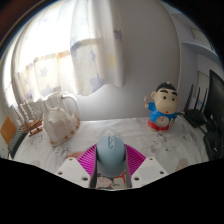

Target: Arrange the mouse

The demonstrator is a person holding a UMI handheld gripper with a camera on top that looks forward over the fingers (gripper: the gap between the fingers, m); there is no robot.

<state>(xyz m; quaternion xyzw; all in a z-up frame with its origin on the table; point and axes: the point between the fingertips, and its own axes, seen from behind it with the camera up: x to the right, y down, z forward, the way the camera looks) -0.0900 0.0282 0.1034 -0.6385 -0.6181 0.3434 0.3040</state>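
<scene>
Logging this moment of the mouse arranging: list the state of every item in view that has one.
hand-held gripper: shut on mouse
mouse: held between the pink pads, pointing away
glass pitcher: upright on the table, beyond the fingers
cartoon figurine: standing upright on the table

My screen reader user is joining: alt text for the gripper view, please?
A light blue mouse sits between the tongs on a white table. A cartoon figurine stands beyond to the right, a glass pitcher to the left.

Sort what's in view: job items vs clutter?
Job: mouse, standing between the gripper fingers; whether they press it is unclear.
Clutter: cartoon figurine beyond to the right, glass jug to the left, both on the table.
</scene>
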